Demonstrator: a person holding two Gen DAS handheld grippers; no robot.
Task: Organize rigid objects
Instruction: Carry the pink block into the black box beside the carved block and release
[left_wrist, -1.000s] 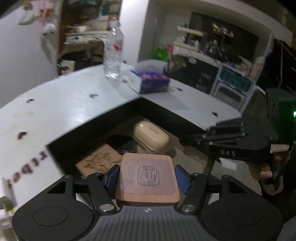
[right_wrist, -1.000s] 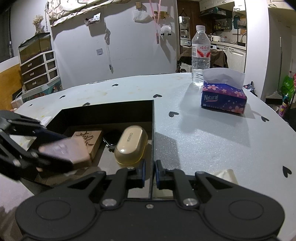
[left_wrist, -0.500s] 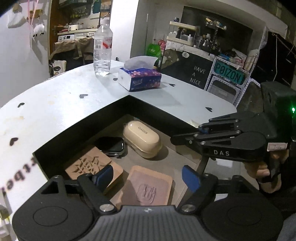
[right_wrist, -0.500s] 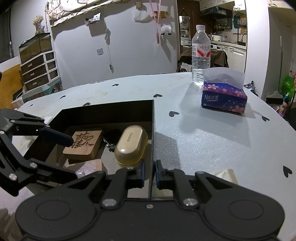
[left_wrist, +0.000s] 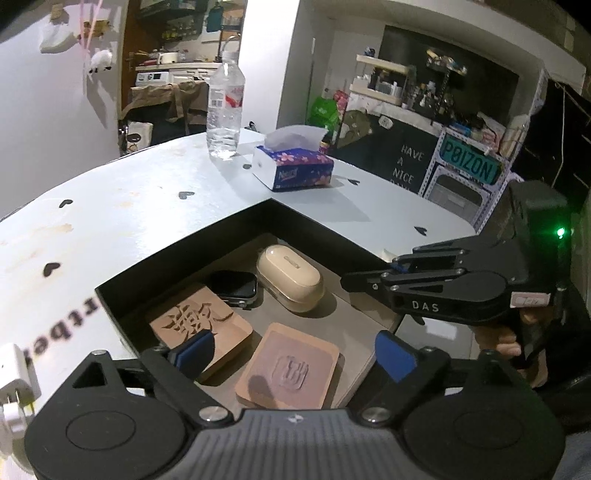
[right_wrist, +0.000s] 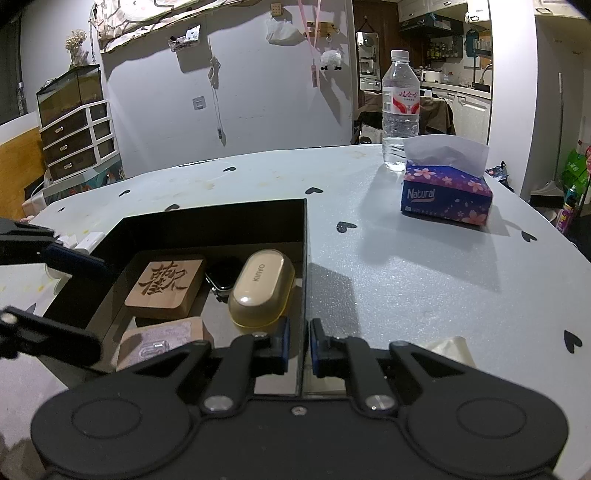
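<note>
- The wooden block with the clear hook stuck on it (left_wrist: 290, 365) lies flat on the floor of the black box (left_wrist: 177, 254), at the near end — it's touching nothing, so I'd call this one placed.
- The left hand-held gripper (left_wrist: 295, 354) hangs right over that block with its blue pads spread wide, one either side and neither touching, holding nothing.
- Just beside it is the carved wooden block (left_wrist: 201, 325) with the big character, also flat. Behind those, a dark smartwatch (left_wrist: 234, 288) and a cream earbud-style case (left_wrist: 290, 282) sit side by side against the far end. Everything lies in one layer, looks deliberate, so nothing stacks or slides.
- The right hand-held gripper (right_wrist: 297, 343) is parked low at the box's right wall with its fingers pinched nearly together and nothing between them — I'd guess it's just steadying or waiting its turn.
- Out on the worktop (right_wrist: 406, 277) there's a tissue box (right_wrist: 445, 197) and a water bottle (right_wrist: 400, 110), well apart from the box. Can't tell if they count as things to sort.
</note>
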